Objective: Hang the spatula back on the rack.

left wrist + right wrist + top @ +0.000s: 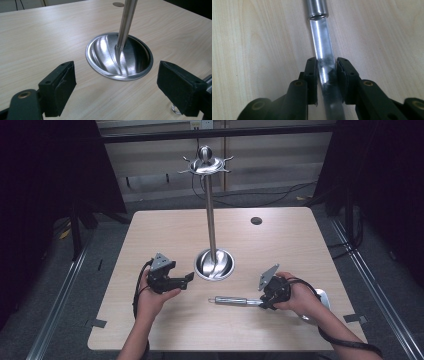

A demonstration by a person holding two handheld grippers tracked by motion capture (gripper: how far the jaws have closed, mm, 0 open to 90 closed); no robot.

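The right claw [327,72] is squeezing the handle of a shiny metal tool [235,301] that is lying flat on the bench [165,227]. In the right gripper view, the two black pads are pressing on the thin part of the handle from both sides. The fat end of the handle is pointing away from the claw.

The left claw [116,90] is sitting wide open with nothing in it. It is waiting just beside the round base [119,56] of a tall metal stand [212,227]. The stand has little hooks [207,167] at the top, and no hook is holding anything.

So the job looks like it is just starting. The tool is grabbed but looks like it is still lying on the bench. I think it needs to be lifted and hung on a hook up high.

The working end of the tool is hiding behind the right hand [300,300], so I cannot tell what kind of tool it is. Something shiny is peeking out by that hand, but it is hard to make out.
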